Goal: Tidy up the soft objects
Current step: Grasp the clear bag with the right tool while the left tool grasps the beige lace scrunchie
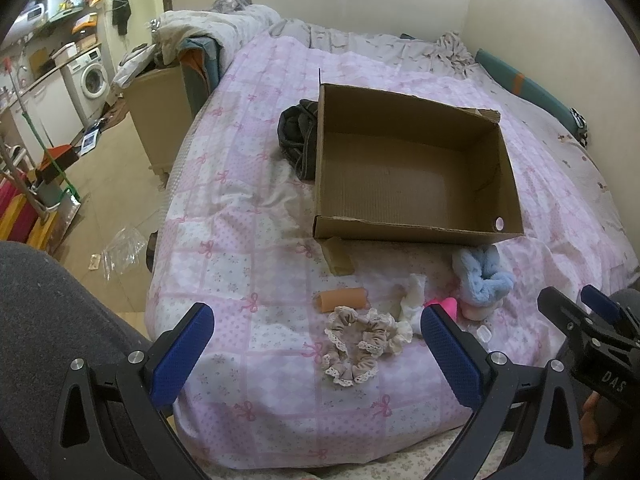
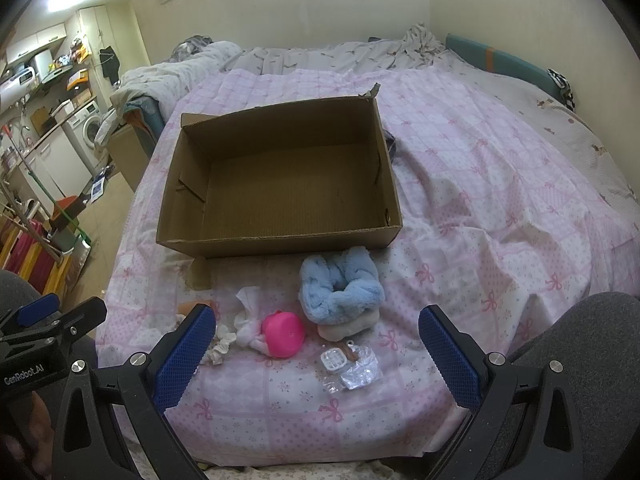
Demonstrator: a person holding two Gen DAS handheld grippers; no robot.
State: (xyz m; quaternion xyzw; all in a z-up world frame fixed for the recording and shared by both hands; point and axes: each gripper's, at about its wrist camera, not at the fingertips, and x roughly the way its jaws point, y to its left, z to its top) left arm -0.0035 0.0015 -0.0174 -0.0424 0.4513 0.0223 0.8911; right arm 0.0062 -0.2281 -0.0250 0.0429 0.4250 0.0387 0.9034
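Note:
An open, empty cardboard box (image 1: 412,164) (image 2: 280,184) sits on the pink bedspread. In front of it lie a fluffy blue scrunchie (image 1: 482,276) (image 2: 340,286) on a beige pad (image 2: 348,326), a pink round item (image 2: 282,332), a white cloth (image 2: 248,314), a beige lace scrunchie (image 1: 360,342) and an orange roll (image 1: 342,299). My left gripper (image 1: 316,344) is open and empty, hovering just before the lace scrunchie. My right gripper (image 2: 318,354) is open and empty, near the pink item and blue scrunchie.
A dark garment (image 1: 298,140) lies left of the box. A clear plastic wrapper with a small white piece (image 2: 352,368) lies near the bed's front edge. A cardboard scrap (image 1: 338,258) lies in front of the box. A cluttered floor and washing machine (image 1: 90,78) are at left.

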